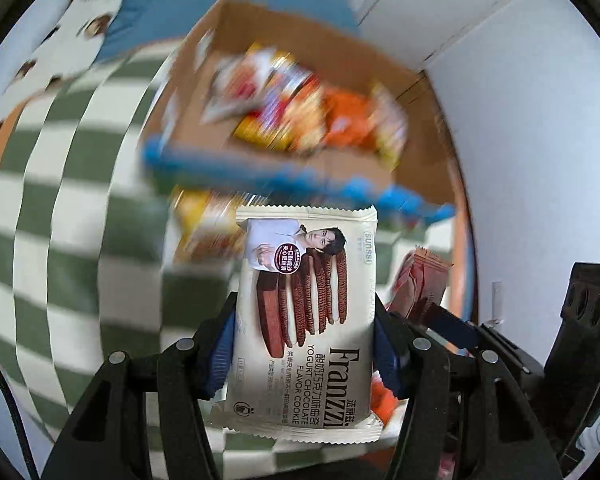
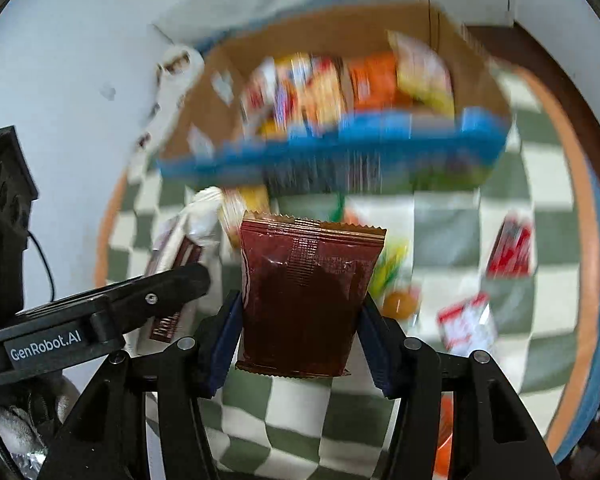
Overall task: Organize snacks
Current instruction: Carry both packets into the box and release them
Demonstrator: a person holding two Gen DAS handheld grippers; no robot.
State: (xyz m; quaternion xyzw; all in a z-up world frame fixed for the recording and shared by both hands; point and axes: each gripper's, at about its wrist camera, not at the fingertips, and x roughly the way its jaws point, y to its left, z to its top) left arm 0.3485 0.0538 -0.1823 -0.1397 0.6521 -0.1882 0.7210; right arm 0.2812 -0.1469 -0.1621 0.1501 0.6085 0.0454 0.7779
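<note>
My left gripper (image 1: 304, 344) is shut on a cream Franzzi cookie packet (image 1: 304, 320) and holds it above the checkered cloth. My right gripper (image 2: 300, 320) is shut on a dark red snack packet (image 2: 304, 296), which also shows in the left wrist view (image 1: 420, 280). A cardboard box (image 1: 296, 36) with a blue front edge lies ahead, holding several bright snack packets (image 1: 312, 108). In the right wrist view the box (image 2: 340, 32) and its snacks (image 2: 352, 88) are blurred. The left gripper's arm (image 2: 100, 312) and cookie packet (image 2: 180, 248) show at the left.
A green and white checkered cloth (image 2: 500, 208) covers a round table with an orange rim (image 2: 580, 280). Loose red and white packets (image 2: 512, 248) (image 2: 464, 324) and a yellow-green one (image 2: 392, 272) lie on it at the right. A yellow packet (image 1: 204, 220) lies before the box.
</note>
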